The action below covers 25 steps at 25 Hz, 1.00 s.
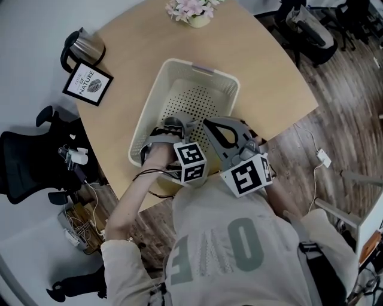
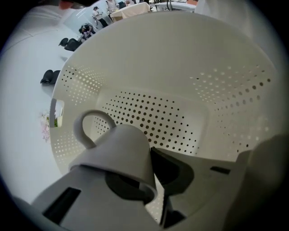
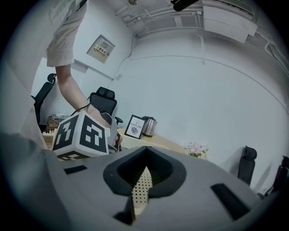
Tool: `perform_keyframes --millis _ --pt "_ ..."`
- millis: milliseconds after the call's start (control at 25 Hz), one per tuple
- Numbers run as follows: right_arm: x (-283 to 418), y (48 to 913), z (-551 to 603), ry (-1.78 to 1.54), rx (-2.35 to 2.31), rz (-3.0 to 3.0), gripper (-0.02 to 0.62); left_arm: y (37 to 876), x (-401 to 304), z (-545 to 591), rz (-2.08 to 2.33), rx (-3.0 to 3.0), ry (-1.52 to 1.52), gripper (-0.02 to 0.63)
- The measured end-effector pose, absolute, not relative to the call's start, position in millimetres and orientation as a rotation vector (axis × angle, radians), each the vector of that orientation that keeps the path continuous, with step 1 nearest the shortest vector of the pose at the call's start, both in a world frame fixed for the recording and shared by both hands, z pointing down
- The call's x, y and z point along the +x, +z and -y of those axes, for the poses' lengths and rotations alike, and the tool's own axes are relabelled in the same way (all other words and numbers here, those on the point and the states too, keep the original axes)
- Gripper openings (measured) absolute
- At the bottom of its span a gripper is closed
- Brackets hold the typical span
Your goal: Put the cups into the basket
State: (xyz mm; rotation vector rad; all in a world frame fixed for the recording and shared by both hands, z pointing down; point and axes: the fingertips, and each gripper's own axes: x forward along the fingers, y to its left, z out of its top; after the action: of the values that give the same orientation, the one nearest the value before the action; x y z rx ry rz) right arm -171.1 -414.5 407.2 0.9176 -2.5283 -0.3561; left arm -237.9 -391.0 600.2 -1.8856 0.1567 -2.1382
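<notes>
A pale grey cup (image 2: pixel 119 151) with a loop handle lies tipped over between the jaws of my left gripper (image 2: pixel 153 180), which is shut on its rim. That left gripper (image 1: pixel 170 128) reaches down inside the cream perforated basket (image 1: pixel 179 66) at its near end. The basket's dotted walls (image 2: pixel 180 67) fill the left gripper view. In the head view the cup is mostly hidden by the gripper. My right gripper (image 1: pixel 222 132) hovers over the basket's near right rim. In its own view the right gripper (image 3: pixel 143 173) has its jaws together and holds nothing.
The basket stands on a round wooden table (image 1: pixel 269 72). A steel kettle (image 1: pixel 84 48) and a framed picture (image 1: pixel 88 85) sit at the table's left, a flower pot (image 1: pixel 194 12) at the far edge. A black office chair (image 1: pixel 30 161) stands left of the table.
</notes>
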Motion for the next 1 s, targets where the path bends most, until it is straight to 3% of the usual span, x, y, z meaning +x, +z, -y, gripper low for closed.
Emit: perform_keyframes --millis 320,680,1000 --pt "-163 406 413 -0.353 0.95 2.523 -0.002 622 -247 387 0.035 -1.739 -2.217 0.057" --pt "-154 408 409 -0.356 0.941 2.507 -0.002 620 -238 402 -0.055 -1.717 -2.182 0.111" --pt "-162 404 410 -0.383 0.915 2.527 -0.002 596 -234 401 -0.13 -1.759 -2.141 0.112"
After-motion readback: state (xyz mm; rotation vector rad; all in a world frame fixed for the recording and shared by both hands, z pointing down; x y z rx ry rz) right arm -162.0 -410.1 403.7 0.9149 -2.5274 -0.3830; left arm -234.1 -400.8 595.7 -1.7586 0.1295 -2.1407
